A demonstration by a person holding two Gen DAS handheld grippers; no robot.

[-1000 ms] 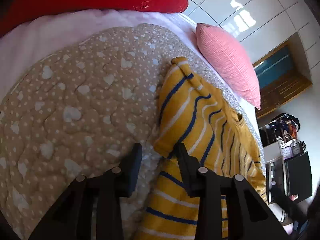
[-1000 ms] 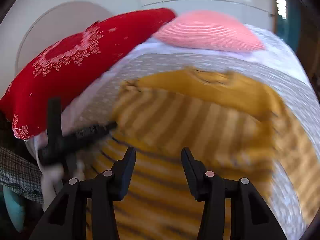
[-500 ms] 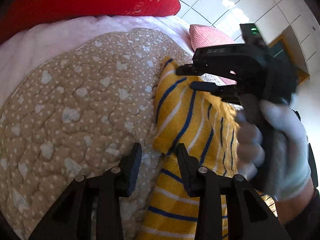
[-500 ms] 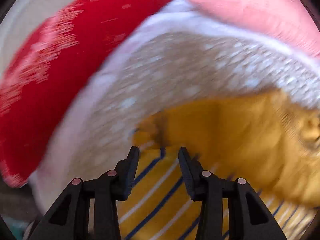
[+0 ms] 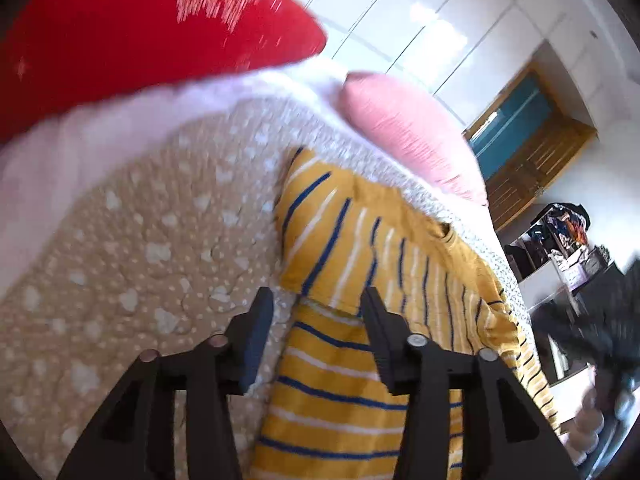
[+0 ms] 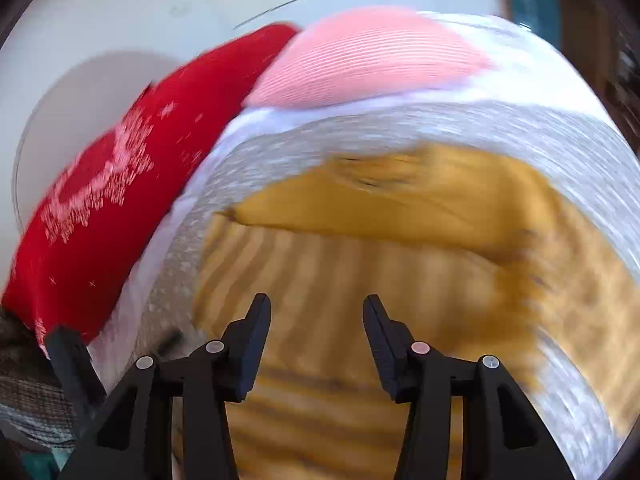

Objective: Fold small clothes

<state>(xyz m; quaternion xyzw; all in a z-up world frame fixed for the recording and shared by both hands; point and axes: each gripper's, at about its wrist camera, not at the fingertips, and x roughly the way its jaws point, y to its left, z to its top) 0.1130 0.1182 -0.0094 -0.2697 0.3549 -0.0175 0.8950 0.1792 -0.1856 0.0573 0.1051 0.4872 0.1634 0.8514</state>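
Observation:
A small yellow shirt with blue and white stripes (image 5: 360, 292) lies on a beige dotted quilt (image 5: 140, 240). One sleeve is folded in over the body. My left gripper (image 5: 316, 308) is open and empty, just above the folded sleeve's lower edge. The right wrist view is blurred by motion: the shirt (image 6: 360, 280) spreads below my right gripper (image 6: 316, 312), which is open, empty and above the cloth. The left gripper's black body (image 6: 72, 364) shows at the lower left there.
A red pillow (image 5: 140, 28) and a pink pillow (image 5: 408, 136) lie at the head of the bed, also seen in the right wrist view (image 6: 120, 184) (image 6: 368, 60). White wardrobe doors (image 5: 440, 20) stand behind. Cluttered shelves (image 5: 560, 232) are at the right.
My right gripper has pulled back from the folded sleeve and out of the left wrist view, still moving fast. The sleeve stays folded over the body. My left gripper has shifted slightly.

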